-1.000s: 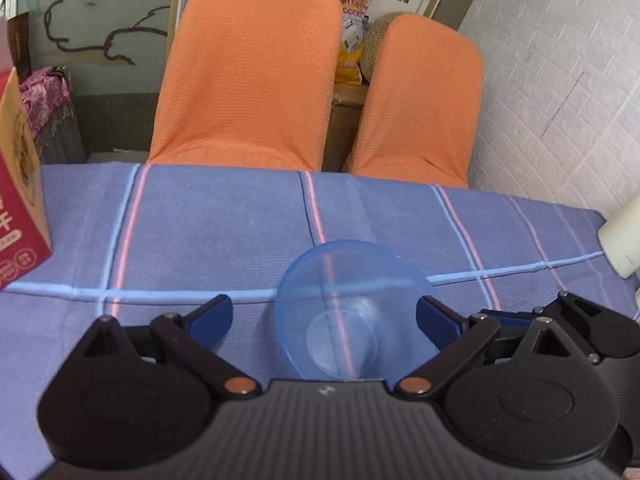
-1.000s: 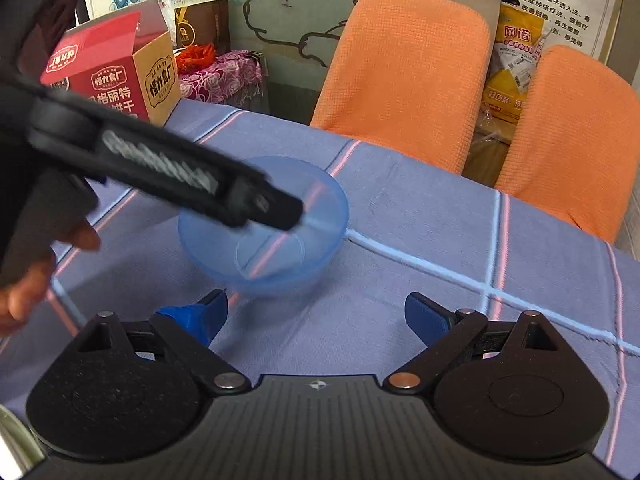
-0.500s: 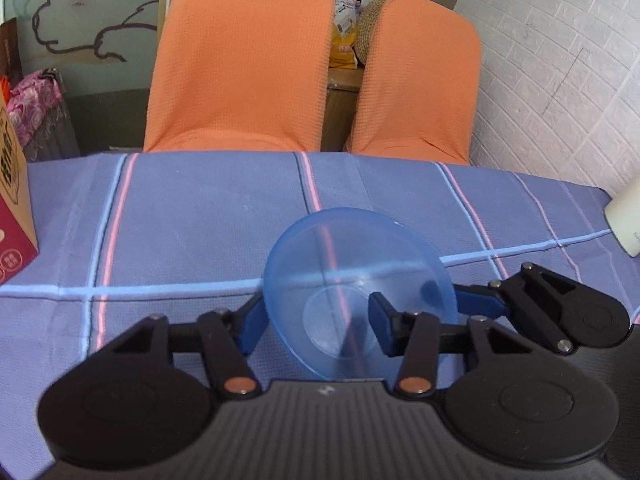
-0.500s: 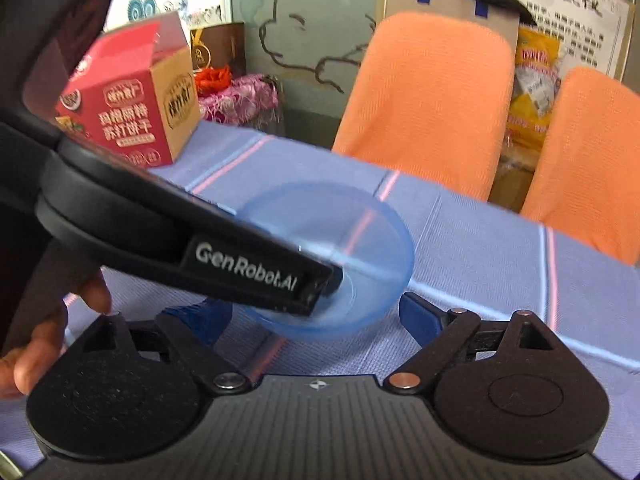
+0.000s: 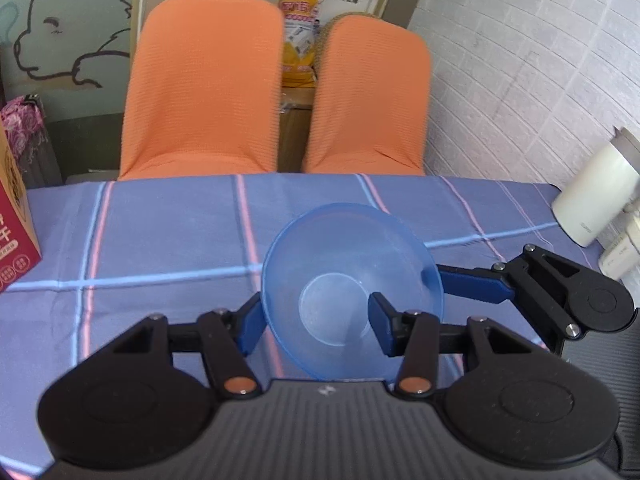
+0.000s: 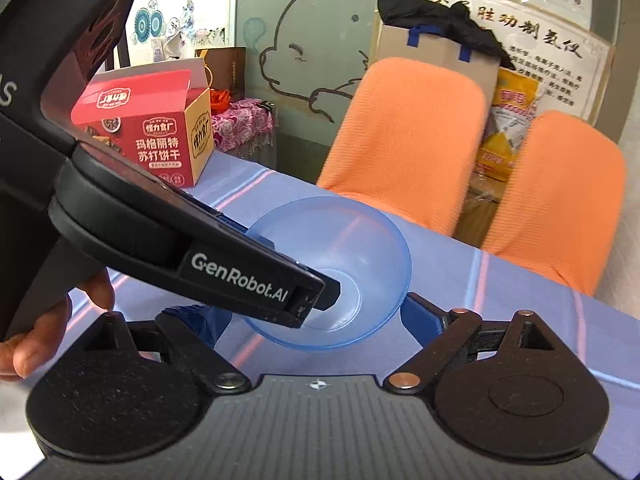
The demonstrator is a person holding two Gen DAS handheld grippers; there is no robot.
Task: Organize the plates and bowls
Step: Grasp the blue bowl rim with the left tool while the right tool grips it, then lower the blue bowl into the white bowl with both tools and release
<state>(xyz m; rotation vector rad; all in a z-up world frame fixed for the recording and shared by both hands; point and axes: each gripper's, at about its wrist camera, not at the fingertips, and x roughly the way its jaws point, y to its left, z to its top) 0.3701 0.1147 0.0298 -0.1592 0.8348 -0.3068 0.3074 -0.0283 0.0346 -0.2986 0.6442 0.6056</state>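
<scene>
Left wrist view: left gripper (image 5: pixel 316 322) is clamped on the near-left wall of the blue bowl (image 5: pixel 352 276) — one pad outside the rim, the other inside the basin near the base ring. Bowl looks tilted toward the camera and, by my judgement, lifted just off the striped tablecloth (image 5: pixel 160 232); contact w/ the cloth cannot be confirmed. Right wrist view: right gripper (image 6: pixel 308 316) is spread wide, holding nothing, w/ the same bowl (image 6: pixel 360 248) directly ahead between its fingers; right pad sits just beside the bowl's outer wall, touching or not I cannot tell. Key relation — bowl lies straight forward of both tools, but only the left one has it; the right comes in from the bowl's right side, roughly across the left tool's axis. Bowl is round, so no long axis to align; rim orientation is what matters. Red cracker box (image 6: pixel 152 132) stands well apart at the far-left table edge. No plates or stack target in either view, so destination is unknown.
</scene>
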